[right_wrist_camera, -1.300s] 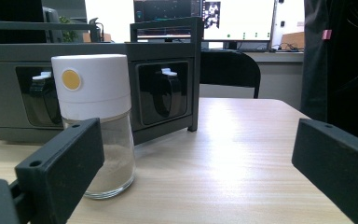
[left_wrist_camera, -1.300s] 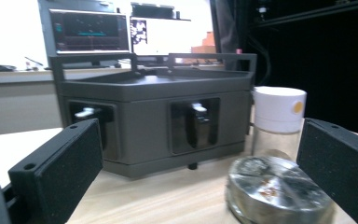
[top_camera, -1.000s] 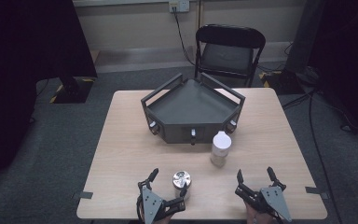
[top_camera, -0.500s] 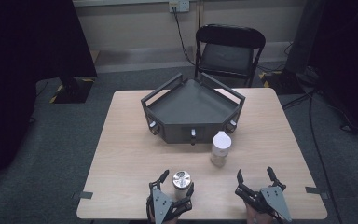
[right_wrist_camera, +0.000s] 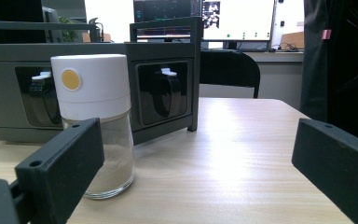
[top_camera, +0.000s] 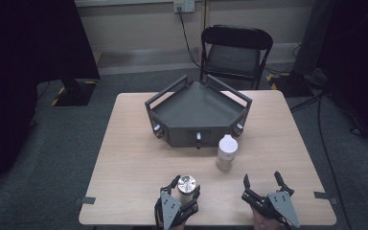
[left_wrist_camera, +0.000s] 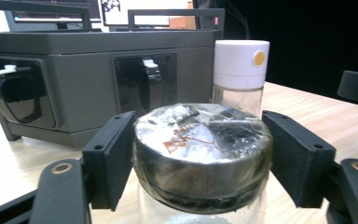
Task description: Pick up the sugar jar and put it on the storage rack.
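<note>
Where left tongs [left_wrist_camera: 200, 163] clamp the jar [left_wrist_camera: 200, 154], its base seems cropped.

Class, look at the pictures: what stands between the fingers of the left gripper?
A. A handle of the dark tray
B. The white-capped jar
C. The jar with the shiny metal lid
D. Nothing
C: in the left gripper view the fingers sit on either side of the metal-lidded jar; the white-capped jar stands farther back, beside the tray.
</note>
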`<state>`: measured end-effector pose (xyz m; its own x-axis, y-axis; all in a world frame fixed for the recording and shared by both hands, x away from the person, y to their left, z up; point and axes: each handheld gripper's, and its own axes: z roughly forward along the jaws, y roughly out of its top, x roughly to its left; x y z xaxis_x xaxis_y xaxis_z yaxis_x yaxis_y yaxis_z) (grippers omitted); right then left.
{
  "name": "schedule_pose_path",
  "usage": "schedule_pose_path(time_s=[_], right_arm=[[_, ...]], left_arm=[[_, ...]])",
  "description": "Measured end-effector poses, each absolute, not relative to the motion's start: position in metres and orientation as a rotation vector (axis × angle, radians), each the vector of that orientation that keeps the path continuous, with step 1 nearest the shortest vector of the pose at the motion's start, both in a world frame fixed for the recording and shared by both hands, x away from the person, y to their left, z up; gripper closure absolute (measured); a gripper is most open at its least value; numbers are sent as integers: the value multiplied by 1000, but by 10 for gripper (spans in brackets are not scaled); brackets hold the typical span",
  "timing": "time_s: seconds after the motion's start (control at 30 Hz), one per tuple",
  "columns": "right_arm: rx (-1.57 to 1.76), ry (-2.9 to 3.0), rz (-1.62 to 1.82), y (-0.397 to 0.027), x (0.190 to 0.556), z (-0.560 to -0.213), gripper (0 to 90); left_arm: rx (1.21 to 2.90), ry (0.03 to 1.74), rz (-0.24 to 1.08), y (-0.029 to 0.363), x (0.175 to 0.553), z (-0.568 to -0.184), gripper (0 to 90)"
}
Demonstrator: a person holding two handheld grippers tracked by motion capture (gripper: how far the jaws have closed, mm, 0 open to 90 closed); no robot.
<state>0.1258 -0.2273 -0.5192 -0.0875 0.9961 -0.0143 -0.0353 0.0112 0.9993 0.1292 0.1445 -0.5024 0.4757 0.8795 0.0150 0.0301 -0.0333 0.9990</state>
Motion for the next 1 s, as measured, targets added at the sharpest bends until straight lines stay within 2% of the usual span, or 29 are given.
schedule_pose_path(time_s=[0.17,1.0], right_arm=[[1129,1258,1285,-228,126,-519,10],[1129,1256,1283,-228,126,-519,10]], left_arm=[[1451,850,837,144,129,-502,341],[1454,838,833,151,132,-491,348]])
